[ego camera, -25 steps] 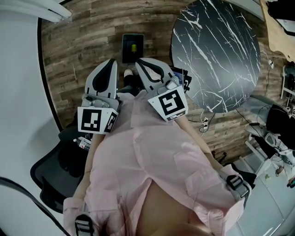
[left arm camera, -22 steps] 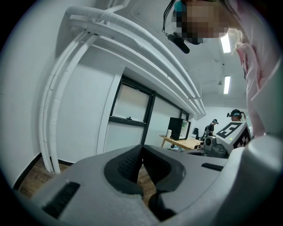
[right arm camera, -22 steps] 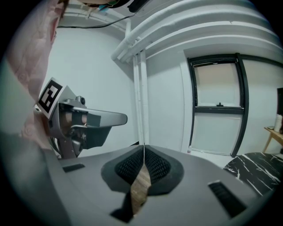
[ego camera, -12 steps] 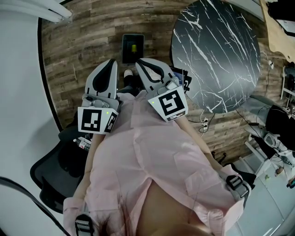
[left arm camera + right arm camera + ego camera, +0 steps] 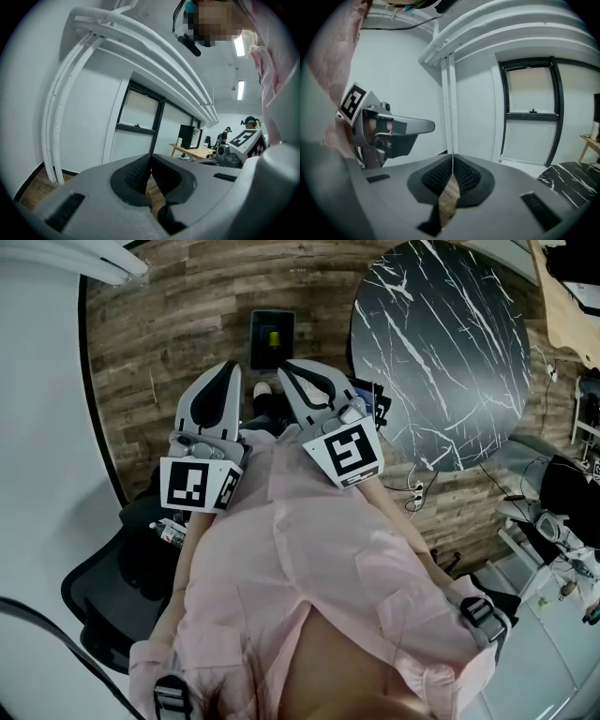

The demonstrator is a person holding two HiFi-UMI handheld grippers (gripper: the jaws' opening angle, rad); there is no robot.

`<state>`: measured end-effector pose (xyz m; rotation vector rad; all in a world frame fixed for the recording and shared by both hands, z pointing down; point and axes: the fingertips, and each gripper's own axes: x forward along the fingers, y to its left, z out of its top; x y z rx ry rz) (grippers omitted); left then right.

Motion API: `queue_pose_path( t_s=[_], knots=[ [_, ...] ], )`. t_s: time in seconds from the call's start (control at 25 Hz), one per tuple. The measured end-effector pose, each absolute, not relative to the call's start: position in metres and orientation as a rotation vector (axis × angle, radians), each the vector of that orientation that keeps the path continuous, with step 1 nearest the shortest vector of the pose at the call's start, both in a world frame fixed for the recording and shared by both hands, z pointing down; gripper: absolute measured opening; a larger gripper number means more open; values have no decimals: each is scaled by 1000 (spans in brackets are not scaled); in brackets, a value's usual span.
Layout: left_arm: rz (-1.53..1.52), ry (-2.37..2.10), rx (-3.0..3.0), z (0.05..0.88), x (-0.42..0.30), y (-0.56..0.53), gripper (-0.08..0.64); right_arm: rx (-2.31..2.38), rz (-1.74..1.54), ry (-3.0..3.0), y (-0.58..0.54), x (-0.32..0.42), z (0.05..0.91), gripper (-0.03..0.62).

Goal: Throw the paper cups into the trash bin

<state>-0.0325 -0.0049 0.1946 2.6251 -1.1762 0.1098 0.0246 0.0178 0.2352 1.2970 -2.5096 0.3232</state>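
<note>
- Pink shirt fabric (image 5: 309,577) fills the nearest part of the head view. Both grippers are held close against the person's chest.
- Left gripper (image 5: 223,371): its own view shows the ribbed pads meeting at the tips, with nothing between them.
- Right gripper (image 5: 287,367): its jaws are likewise pressed together and empty, with only floor showing through the slit behind the pads.
- Over the last second hardly anything has changed. Both grippers keep the same pose and the head view has slid only a trifle, so no carrying or dropping appears to be under way.
- A dark office chair (image 5: 103,587) sits low at the left, on the wood-plank floor (image 5: 159,343).
- Just beyond the jaw tips stands the trash bin (image 5: 256,329), with something yellow (image 5: 273,337) inside that is too small to identify.
- Farthest off, the black marble table (image 5: 441,343) looks bare. No paper cups show in any view, so they are probably already thrown away or out of sight.
</note>
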Motion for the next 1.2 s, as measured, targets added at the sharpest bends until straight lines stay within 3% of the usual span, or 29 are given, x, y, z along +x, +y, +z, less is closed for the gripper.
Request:
queue_pose_path(
  t_s=[1.2],
  knots=[
    [109, -1176, 2624, 195, -31, -7, 15, 1268, 305, -2509, 17, 22, 235, 31]
  ],
)
